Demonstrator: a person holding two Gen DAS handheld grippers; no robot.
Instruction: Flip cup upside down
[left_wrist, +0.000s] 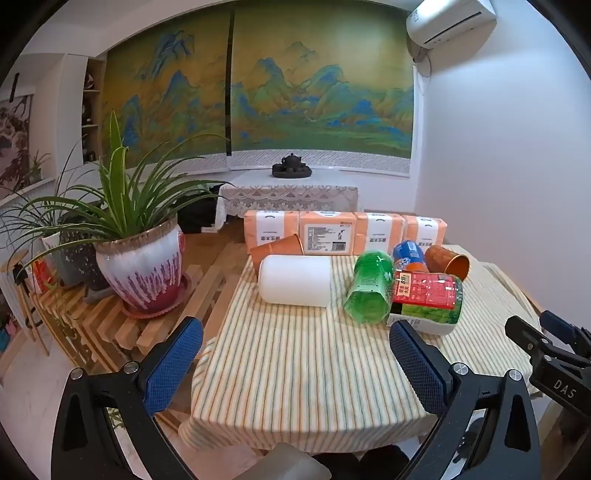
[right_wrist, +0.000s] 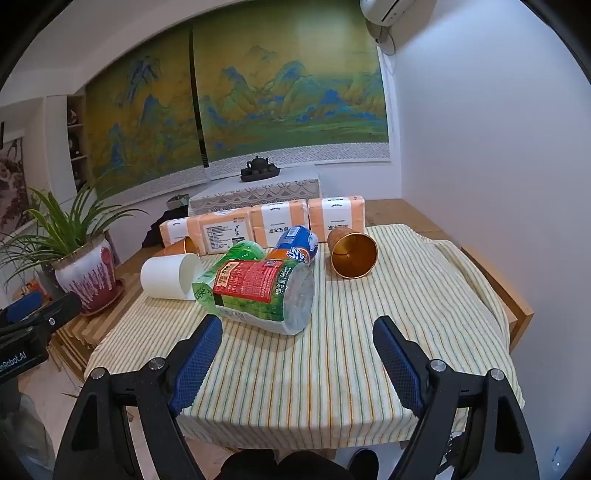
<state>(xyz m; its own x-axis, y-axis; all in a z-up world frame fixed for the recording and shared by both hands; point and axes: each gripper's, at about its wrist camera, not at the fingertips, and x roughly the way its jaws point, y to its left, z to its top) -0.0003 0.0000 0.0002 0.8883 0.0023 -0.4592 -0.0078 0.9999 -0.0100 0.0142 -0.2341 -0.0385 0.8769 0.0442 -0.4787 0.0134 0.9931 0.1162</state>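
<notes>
A white cup lies on its side on the striped tablecloth; it also shows in the right wrist view. A copper cup lies on its side at the back right, mouth toward me, seen too in the left wrist view. A second orange cup lies at the back left, also in the right wrist view. My left gripper is open and empty above the near table edge. My right gripper is open and empty, short of the bottles.
Three bottles lie on their sides mid-table: a green one, a red-labelled one and a blue-orange one. Orange tissue packs line the back edge. A potted plant stands on a slatted rack to the left. A wall is on the right.
</notes>
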